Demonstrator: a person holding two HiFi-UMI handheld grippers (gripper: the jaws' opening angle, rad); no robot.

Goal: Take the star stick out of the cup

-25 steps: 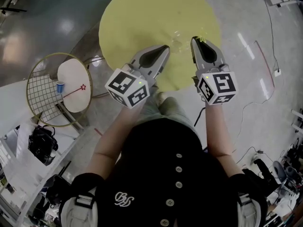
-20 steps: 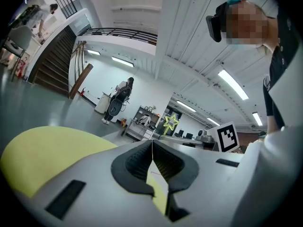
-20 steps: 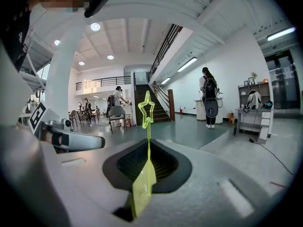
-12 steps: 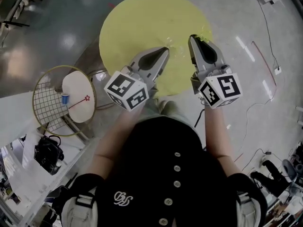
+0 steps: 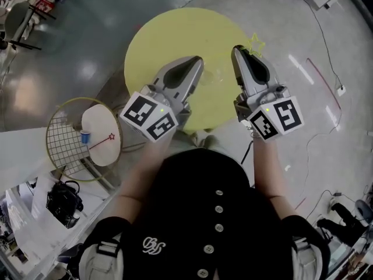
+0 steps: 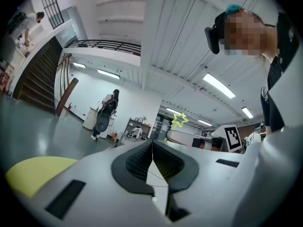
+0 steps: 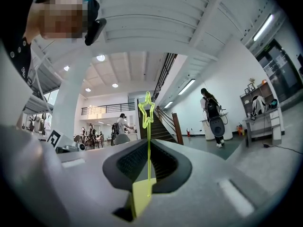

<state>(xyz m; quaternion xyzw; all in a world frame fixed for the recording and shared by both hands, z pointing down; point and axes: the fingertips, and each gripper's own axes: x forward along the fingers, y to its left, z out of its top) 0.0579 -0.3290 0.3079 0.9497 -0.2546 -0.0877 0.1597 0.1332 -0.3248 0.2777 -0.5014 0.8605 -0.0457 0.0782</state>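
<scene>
A thin yellow-green star stick [image 7: 149, 150] is pinched between the pads of my shut right gripper [image 7: 149, 148]. Its outlined star [image 7: 147, 110] stands clear above the jaws. In the head view the star [image 5: 254, 42] pokes past the right gripper [image 5: 240, 54] over the edge of the round yellow table [image 5: 175, 45]. My left gripper [image 5: 195, 64] is beside it, its jaws closed. In the left gripper view only a thin clear edge shows between the pads [image 6: 152, 148]. A faint glint of the clear cup [image 5: 213, 73] lies between the two grippers.
A small white round stool top [image 5: 99, 136] in a wire frame at the left carries a blue cup [image 5: 85, 137] and a red star stick [image 5: 104, 141]. A black bag [image 5: 61, 198] lies below it. Cables [image 5: 326, 57] run over the floor at the right. People stand far off.
The head camera has shifted, so the table sits lower in view. The star now shows clear beyond the right gripper's tip. Both grippers stay shut and side by side.
</scene>
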